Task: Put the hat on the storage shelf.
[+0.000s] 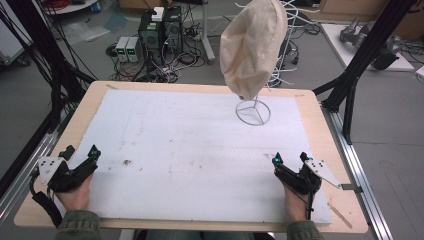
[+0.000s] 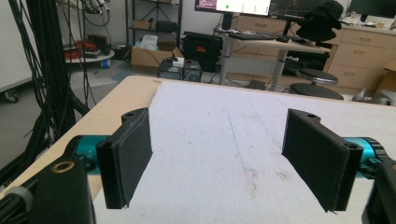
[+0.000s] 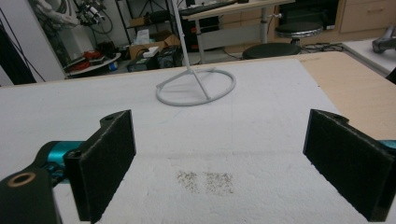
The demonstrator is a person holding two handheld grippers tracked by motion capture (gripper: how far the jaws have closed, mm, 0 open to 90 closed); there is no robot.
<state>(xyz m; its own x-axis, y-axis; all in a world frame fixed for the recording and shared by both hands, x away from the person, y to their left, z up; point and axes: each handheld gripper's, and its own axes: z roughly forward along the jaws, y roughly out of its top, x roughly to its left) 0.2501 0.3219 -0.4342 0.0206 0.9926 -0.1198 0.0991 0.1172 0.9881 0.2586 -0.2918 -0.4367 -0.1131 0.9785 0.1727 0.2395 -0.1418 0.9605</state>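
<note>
The wooden table [image 1: 320,120] takes up most of the room in front of the person, and a white mat [image 1: 190,150] covers nearly all of its top. On the far right part of that mat, at about one o'clock from the middle, stands a white wire stand [image 1: 253,111] with a ring base, and a cream cloth hat [image 1: 252,45] hangs over its top, its long axis running up and down and leaning a little to the right. In the right gripper view the stand's ring [image 3: 196,88] and thin post show plainly.

The right gripper [image 1: 289,159] rests at the near right edge of the mat, jaws spread wide with nothing between them; the left gripper [image 1: 80,151] rests at the near left edge, likewise wide apart and empty. In the left gripper view its pads [image 2: 128,151] frame only bare mat.

From the right gripper, the hat lies at about eleven o'clock, well apart and higher up; from the left it lies at two o'clock, much farther across the mat. I judge the right hand the nearer one for a reach, and it would need to rise as it goes forward.
</note>
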